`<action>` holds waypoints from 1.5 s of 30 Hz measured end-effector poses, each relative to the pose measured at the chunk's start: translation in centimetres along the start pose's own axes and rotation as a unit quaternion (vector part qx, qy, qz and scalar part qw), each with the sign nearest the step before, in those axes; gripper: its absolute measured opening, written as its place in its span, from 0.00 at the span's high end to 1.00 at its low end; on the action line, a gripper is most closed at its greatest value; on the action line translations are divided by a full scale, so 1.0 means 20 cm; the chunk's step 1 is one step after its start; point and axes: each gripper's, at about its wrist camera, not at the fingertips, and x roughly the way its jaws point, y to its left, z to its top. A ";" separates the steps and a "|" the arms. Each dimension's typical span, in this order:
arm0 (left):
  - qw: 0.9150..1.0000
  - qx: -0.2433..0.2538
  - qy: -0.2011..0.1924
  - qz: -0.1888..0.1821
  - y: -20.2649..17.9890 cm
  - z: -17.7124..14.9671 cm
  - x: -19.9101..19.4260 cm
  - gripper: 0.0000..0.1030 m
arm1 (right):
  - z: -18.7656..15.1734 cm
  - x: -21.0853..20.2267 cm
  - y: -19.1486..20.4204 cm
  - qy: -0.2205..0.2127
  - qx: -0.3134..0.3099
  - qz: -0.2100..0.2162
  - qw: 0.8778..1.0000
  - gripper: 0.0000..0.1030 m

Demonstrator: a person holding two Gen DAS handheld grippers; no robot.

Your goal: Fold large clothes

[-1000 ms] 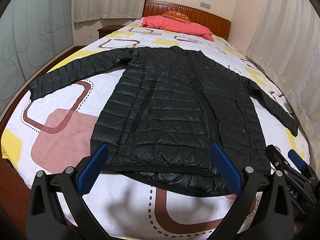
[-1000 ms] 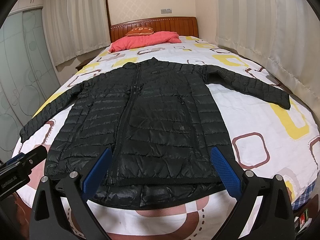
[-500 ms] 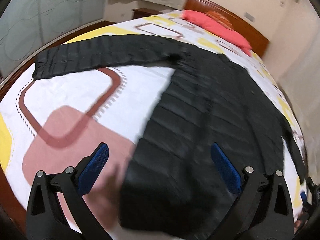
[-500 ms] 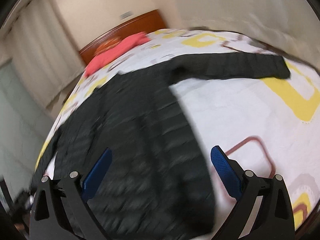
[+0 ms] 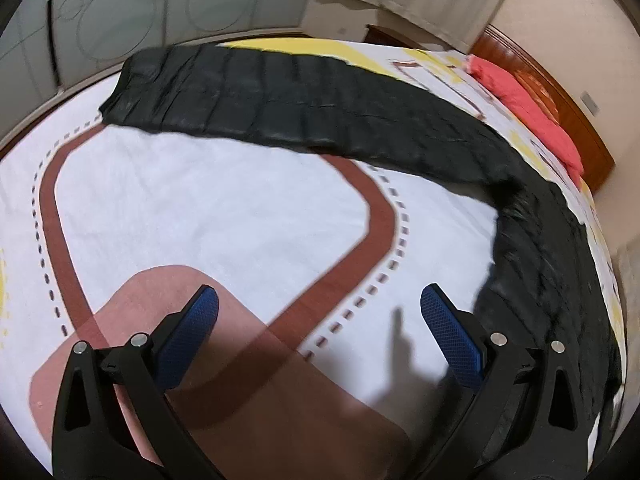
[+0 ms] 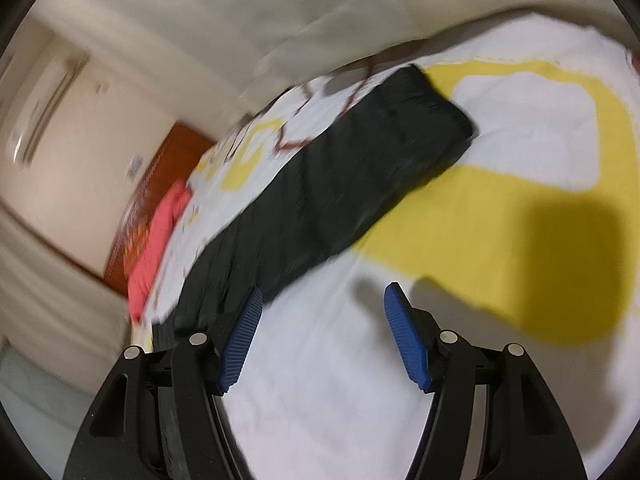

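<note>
Currently, both grippers are out over the bedspread (image 5: 224, 208), each approaching a sleeve of the black puffer jacket (image 5: 532, 240). Nearest, the left gripper (image 5: 320, 336) stands wide with only quilt between its pads; the right gripper (image 6: 322, 340) is closing, nothing between its jaws. For a clean fold, I judge each gripper should reach the cuff end and pinch the full thickness before lifting. Farther on, the left sleeve (image 5: 256, 96) lies flat well beyond the left jaws; the right sleeve (image 6: 360, 184) lies ahead of the right jaws, passing beside the left-hand pad. Farthest sits the red pillow (image 5: 528, 108).
</note>
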 end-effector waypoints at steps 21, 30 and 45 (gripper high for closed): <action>0.996 0.012 -0.050 0.073 0.04 0.08 0.07 0.02 | 0.22 0.16 0.14 -0.112 -0.052 -0.018 0.992 0.87; 0.993 0.037 -0.047 0.106 0.00 0.06 0.12 0.02 | -0.20 0.16 0.86 -0.073 -0.221 0.058 0.971 0.87; 0.993 0.035 -0.064 0.097 0.02 0.02 0.12 0.02 | -1.30 0.51 1.80 0.090 -0.394 0.156 0.901 0.87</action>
